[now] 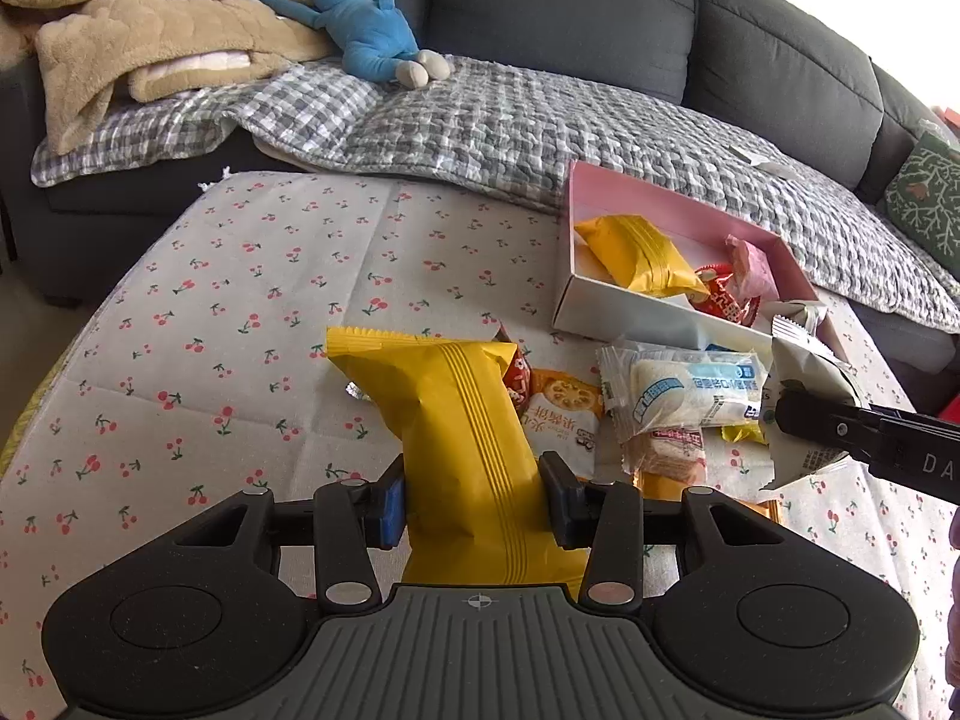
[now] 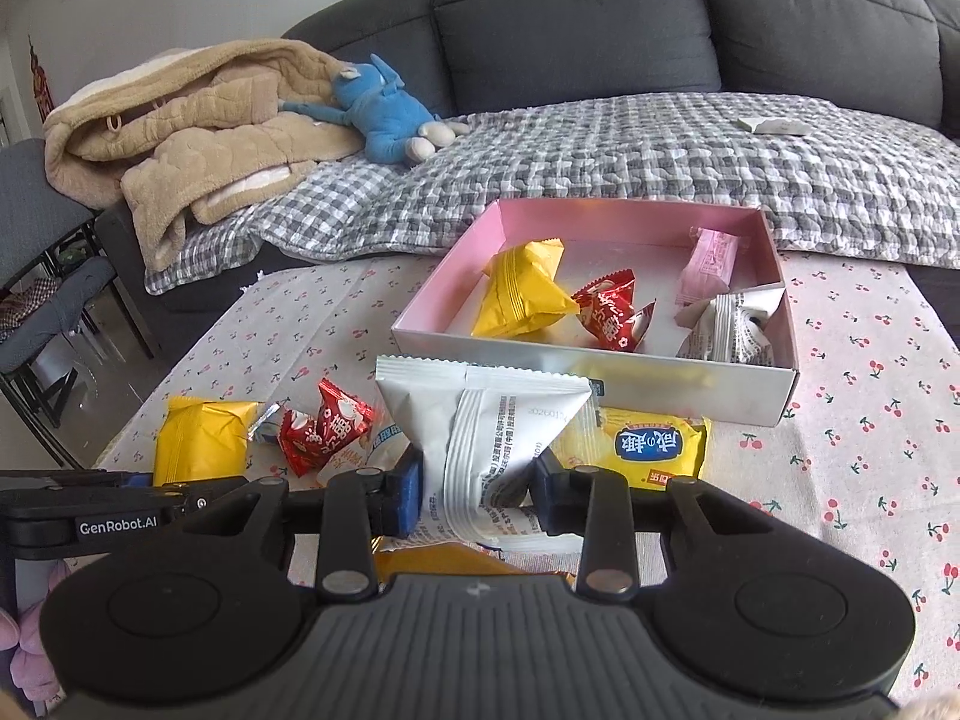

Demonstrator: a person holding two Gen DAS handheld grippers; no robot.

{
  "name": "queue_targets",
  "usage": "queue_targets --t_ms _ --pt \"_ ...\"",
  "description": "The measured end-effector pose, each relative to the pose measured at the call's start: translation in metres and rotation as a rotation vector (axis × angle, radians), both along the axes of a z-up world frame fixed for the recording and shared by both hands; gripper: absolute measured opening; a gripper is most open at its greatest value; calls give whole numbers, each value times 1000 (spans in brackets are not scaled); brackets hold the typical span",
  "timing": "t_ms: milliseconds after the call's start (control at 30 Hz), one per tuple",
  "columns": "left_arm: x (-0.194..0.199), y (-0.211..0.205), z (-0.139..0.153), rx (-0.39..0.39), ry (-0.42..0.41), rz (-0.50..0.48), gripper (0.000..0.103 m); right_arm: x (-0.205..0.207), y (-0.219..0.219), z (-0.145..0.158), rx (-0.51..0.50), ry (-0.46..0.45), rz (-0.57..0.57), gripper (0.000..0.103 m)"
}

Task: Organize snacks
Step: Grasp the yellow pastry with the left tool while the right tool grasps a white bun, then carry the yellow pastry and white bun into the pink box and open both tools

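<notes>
So my left gripper (image 1: pixel 474 507) is clamped on a puffy yellow foil snack packet with ribbed stripes (image 1: pixel 462 420), lifted off the cherry-print tablecloth (image 1: pixel 240 300), packet pointing away from me. My right gripper (image 2: pixel 477 495) is pinching a white crinkly snack packet with grey print on its back seam (image 2: pixel 480 420), held up just in front of the shallow pink-lined cardboard box (image 2: pixel 600 384). In the box: another yellow foil packet (image 2: pixel 519 294), a red wrapped candy (image 2: pixel 612 312), a pink bar wrapper (image 2: pixel 711 261) and a white printed packet (image 2: pixel 729 330) in the near right corner. Loose on the cloth near the box: a yellow cracker pack with a blue label (image 2: pixel 651 441), a red candy (image 2: pixel 324 429) and a clear-wrapped white cake (image 1: pixel 690 393). Grey sofa (image 2: pixel 570 18) behind, blue plush toy (image 2: pixel 384 111) lying on it
</notes>
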State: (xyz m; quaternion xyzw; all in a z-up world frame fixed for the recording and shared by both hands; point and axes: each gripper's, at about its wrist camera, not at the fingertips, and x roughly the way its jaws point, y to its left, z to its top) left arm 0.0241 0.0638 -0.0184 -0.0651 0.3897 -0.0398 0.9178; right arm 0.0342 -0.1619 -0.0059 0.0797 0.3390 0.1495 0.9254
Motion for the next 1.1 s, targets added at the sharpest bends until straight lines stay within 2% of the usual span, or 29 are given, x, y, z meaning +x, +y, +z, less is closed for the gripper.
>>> queue_targets --t_ms 300,500,767,1100 --pt "5 -16 17 -13 -34 -20 41 5 -17 10 72 -1 -40 32" --pt "19 -39 34 -5 -72 -70 41 16 -37 15 133 9 -90 32" --pt "60 -81 43 -23 -67 -125 42 33 -66 18 185 21 -154 32" --pt "112 -128 45 50 -136 -188 42 62 -95 19 227 27 -205 32"
